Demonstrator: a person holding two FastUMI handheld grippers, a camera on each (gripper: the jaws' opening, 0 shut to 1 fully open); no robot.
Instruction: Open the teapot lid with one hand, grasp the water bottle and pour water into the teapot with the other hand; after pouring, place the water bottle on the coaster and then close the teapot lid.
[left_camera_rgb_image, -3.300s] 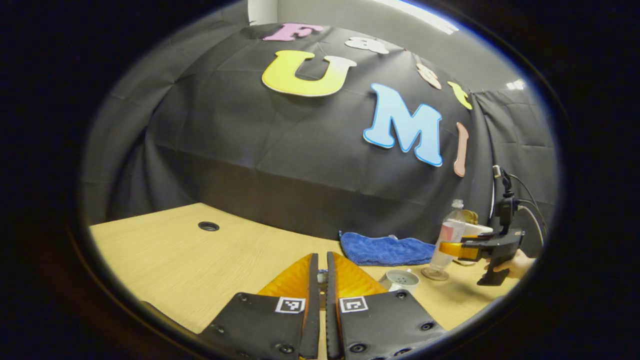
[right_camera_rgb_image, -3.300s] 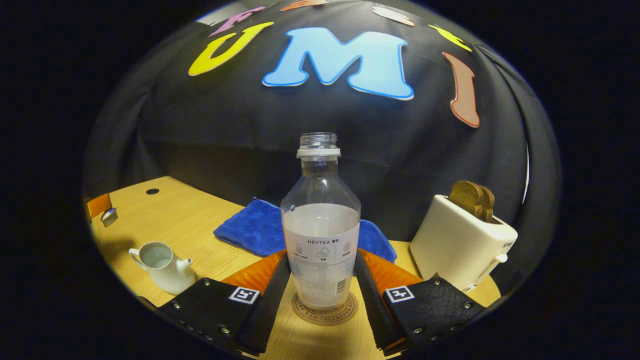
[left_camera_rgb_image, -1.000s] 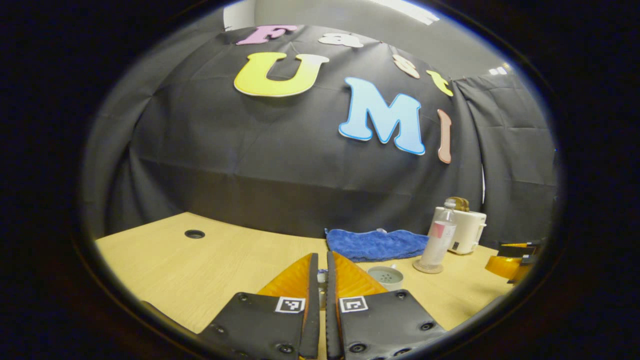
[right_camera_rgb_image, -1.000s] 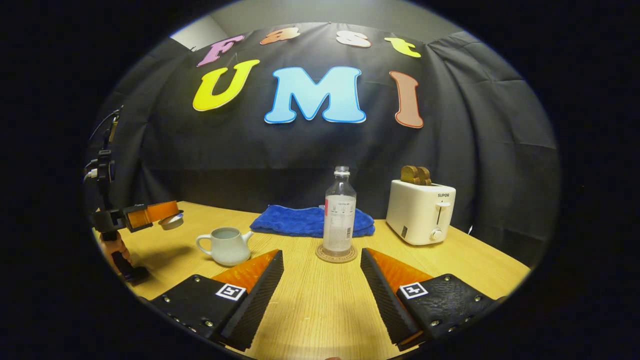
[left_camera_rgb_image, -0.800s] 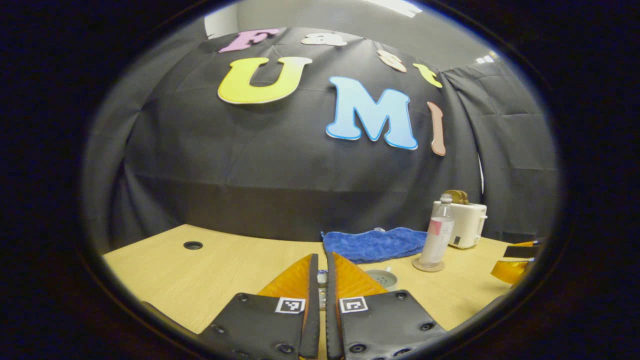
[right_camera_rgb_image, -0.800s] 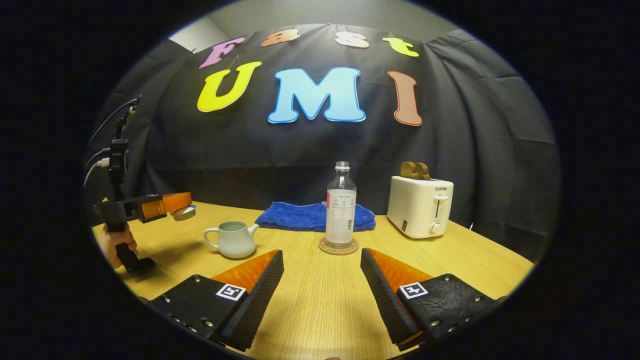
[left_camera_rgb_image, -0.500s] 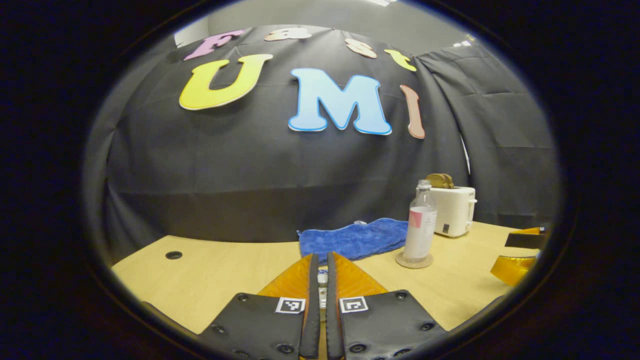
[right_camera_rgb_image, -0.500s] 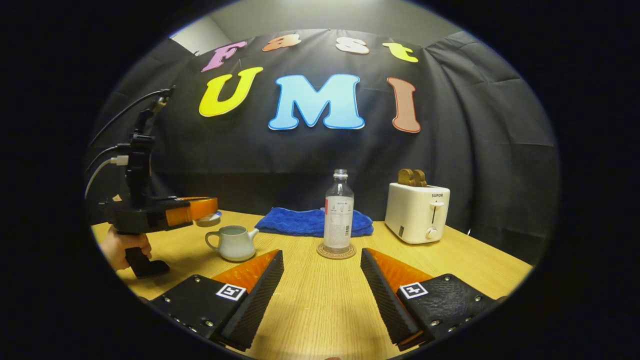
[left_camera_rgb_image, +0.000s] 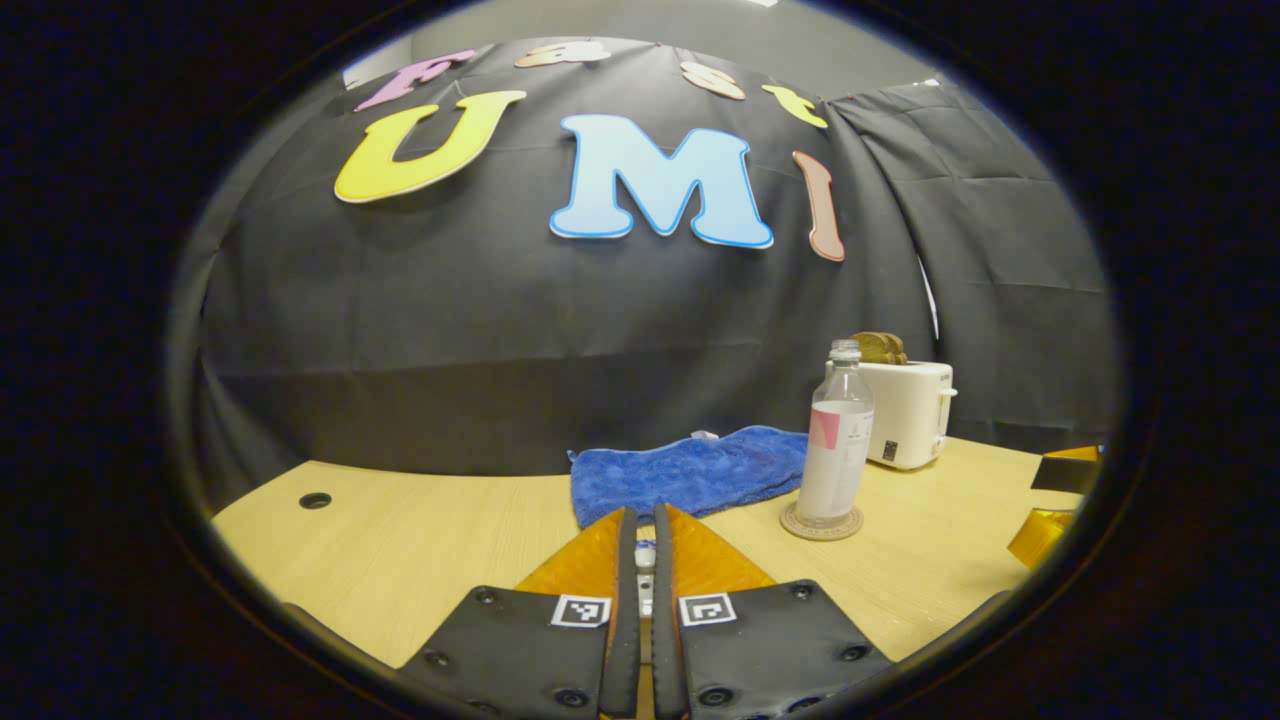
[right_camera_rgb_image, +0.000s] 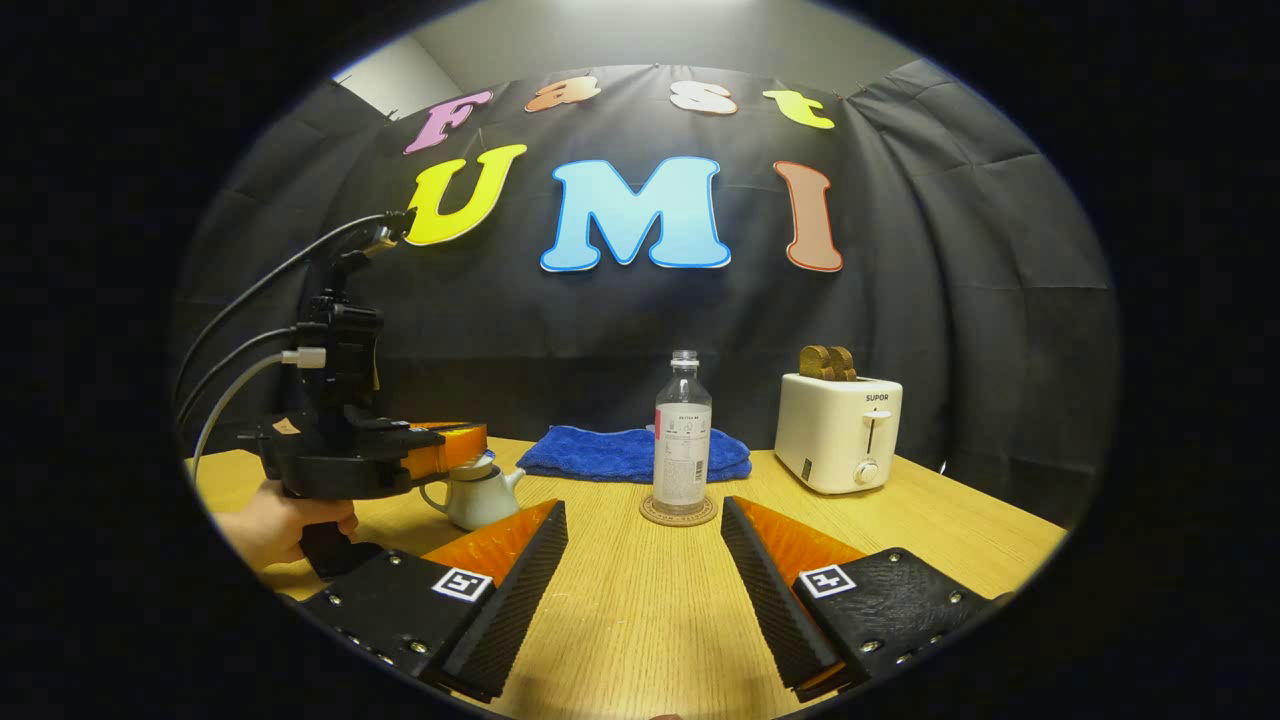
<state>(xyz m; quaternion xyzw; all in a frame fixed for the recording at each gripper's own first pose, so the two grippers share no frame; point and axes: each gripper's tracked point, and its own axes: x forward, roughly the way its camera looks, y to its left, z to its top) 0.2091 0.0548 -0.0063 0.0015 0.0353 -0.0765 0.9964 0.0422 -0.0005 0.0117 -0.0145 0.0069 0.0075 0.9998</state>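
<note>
The left gripper (left_camera_rgb_image: 645, 540) has its jaws nearly closed on the small lid (right_camera_rgb_image: 470, 463), held just over the teapot (right_camera_rgb_image: 478, 495); the right gripper (right_camera_rgb_image: 643, 540) is wide open, empty. The bottle (right_camera_rgb_image: 682, 433) stands on the coaster (right_camera_rgb_image: 679, 511). If the lid comes down tilted, it could sit crooked or push the teapot.
</note>
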